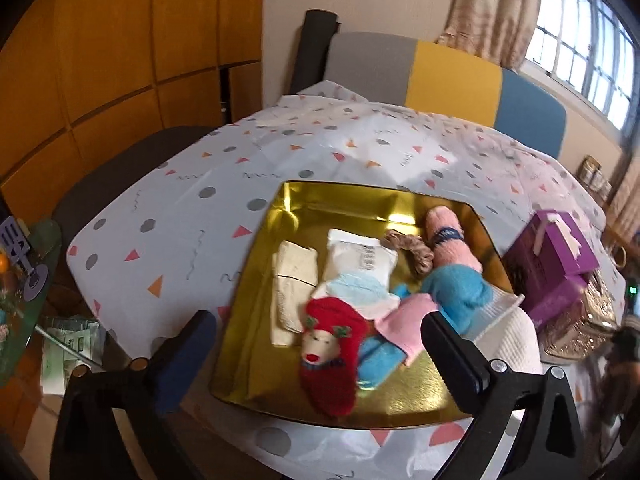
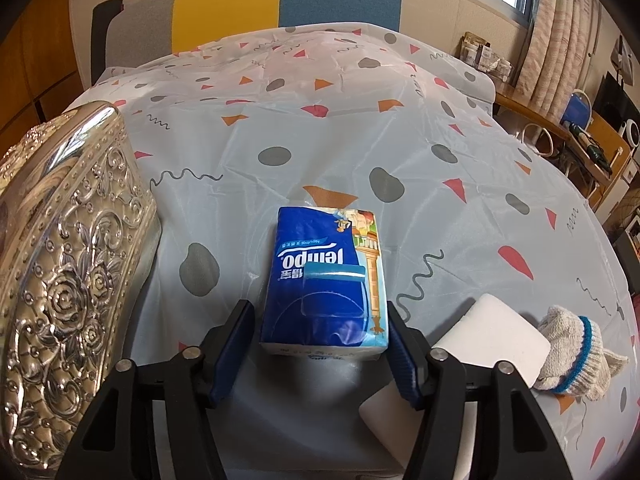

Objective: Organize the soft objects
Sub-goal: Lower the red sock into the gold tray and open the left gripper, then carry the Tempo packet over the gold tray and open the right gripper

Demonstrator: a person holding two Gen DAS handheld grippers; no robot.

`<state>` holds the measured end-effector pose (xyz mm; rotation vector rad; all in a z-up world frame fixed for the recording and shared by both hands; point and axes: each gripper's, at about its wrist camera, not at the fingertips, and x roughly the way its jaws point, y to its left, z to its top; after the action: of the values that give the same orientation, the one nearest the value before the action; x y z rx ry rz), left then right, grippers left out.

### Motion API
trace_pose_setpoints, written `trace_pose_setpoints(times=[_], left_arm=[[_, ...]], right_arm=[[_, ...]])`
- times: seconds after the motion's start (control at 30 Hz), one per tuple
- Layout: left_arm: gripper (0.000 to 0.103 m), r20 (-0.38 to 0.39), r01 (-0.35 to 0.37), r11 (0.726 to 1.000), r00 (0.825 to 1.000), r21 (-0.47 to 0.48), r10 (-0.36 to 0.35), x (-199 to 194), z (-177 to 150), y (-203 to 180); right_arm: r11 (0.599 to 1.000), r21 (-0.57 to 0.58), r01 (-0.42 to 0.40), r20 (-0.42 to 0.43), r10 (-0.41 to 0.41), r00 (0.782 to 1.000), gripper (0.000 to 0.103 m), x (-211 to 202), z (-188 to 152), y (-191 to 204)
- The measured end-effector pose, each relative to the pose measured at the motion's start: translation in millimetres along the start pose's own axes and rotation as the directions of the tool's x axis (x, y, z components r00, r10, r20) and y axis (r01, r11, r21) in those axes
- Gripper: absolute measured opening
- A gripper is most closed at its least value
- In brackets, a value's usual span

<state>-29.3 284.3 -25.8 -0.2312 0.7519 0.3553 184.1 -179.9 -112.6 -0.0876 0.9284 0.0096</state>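
Observation:
In the left wrist view a gold tray (image 1: 256,264) lies on the table and holds soft things: a red reindeer sock (image 1: 332,356), blue socks (image 1: 460,292), a pink sock (image 1: 444,240), a pink cloth (image 1: 408,320), a white packet (image 1: 360,260), a cream folded cloth (image 1: 292,284) and a brown scrunchie (image 1: 412,250). My left gripper (image 1: 316,344) is open and empty above the tray's near edge. In the right wrist view my right gripper (image 2: 322,334) is open, its fingers on either side of a blue Tempo tissue pack (image 2: 324,276) lying on the tablecloth.
A silver embossed box (image 2: 68,260) stands left of the tissue pack. A white sponge block (image 2: 472,364) and a knitted glove (image 2: 576,356) lie to its right. Purple boxes (image 1: 560,260) and a white cloth (image 1: 516,340) sit right of the tray. Chairs stand behind the table.

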Motion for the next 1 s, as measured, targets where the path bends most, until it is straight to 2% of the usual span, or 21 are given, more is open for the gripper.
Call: trace_pose_setpoints(times=[0.03, 0.13, 0.23, 0.3, 0.4, 0.5, 0.6, 0.63, 0.73, 0.8, 0.9, 0.93, 1.0], left_arm=[[0.103, 0.007, 0.005, 1.000, 1.000, 0.006, -0.005, -1.2, -1.0, -2.2], [0.103, 0.039, 0.008, 0.999, 0.999, 0.036, -0.009, -4.9, -3.1, -6.0], [0.103, 0.062, 0.003, 0.999, 0.998, 0.040, -0.005, -7.7, -3.7, -6.6], [0.103, 0.067, -0.008, 0.999, 0.998, 0.039, 0.006, -7.9, -2.8, -5.7], [0.103, 0.081, -0.008, 0.999, 0.997, 0.031, 0.006, -10.0, -2.0, -4.0], [0.103, 0.091, 0.003, 1.000, 0.996, 0.012, -0.004, -12.1, -1.0, 0.3], [0.103, 0.088, 0.022, 1.000, 0.996, -0.012, -0.021, -11.8, -0.3, 5.6], [0.103, 0.082, 0.022, 1.000, 0.996, -0.022, -0.020, -11.5, -1.0, 8.5], [0.103, 0.069, 0.011, 0.999, 0.998, -0.045, -0.007, -9.4, -2.6, 15.5], [0.103, 0.048, 0.000, 0.998, 0.999, -0.058, 0.003, -6.3, -3.5, 20.6], [0.103, 0.044, -0.034, 0.998, 0.998, -0.059, 0.037, -4.7, -6.6, 25.7], [0.103, 0.049, -0.041, 0.998, 0.998, -0.057, 0.044, -5.3, -7.4, 27.2], [0.103, 0.055, -0.057, 0.997, 0.997, -0.052, 0.060, -5.8, -8.7, 30.3]], right_arm=[[1.000, 0.019, 0.000, -0.013, 0.001, 1.000, 0.054, -0.7, 2.4, -2.0], [0.997, 0.079, 0.002, -0.062, 0.003, 0.998, 0.053, -2.6, 12.0, -11.7], [0.991, 0.133, 0.024, -0.053, -0.017, 0.998, 0.053, -13.2, 25.0, -25.7], [0.987, 0.159, 0.014, -0.033, -0.009, 0.999, 0.053, -25.9, 39.8, -32.3], [0.991, 0.135, 0.010, 0.035, -0.014, 0.999, 0.053, -55.8, 69.4, -25.6], [0.994, 0.097, -0.054, 0.124, 0.042, 0.991, 0.053, -95.0, 100.9, -1.0], [0.989, -0.001, -0.146, 0.216, 0.143, 0.966, 0.053, -135.9, 123.3, 44.2], [0.979, -0.066, -0.193, 0.233, 0.203, 0.951, 0.053, -150.9, 128.9, 70.9], [0.935, -0.209, -0.286, 0.224, 0.331, 0.917, 0.054, -171.4, 129.7, 135.9], [0.885, -0.295, -0.360, 0.151, 0.416, 0.897, 0.054, -173.5, 120.7, 192.2], [0.822, -0.366, -0.435, 0.045, 0.483, 0.874, 0.054, -164.3, 103.3, 257.5], [0.799, -0.384, -0.462, -0.007, 0.498, 0.867, 0.054, -156.3, 94.2, 284.4], [0.780, -0.402, -0.479, -0.069, 0.496, 0.865, 0.054, -143.5, 77.5, 318.8]])
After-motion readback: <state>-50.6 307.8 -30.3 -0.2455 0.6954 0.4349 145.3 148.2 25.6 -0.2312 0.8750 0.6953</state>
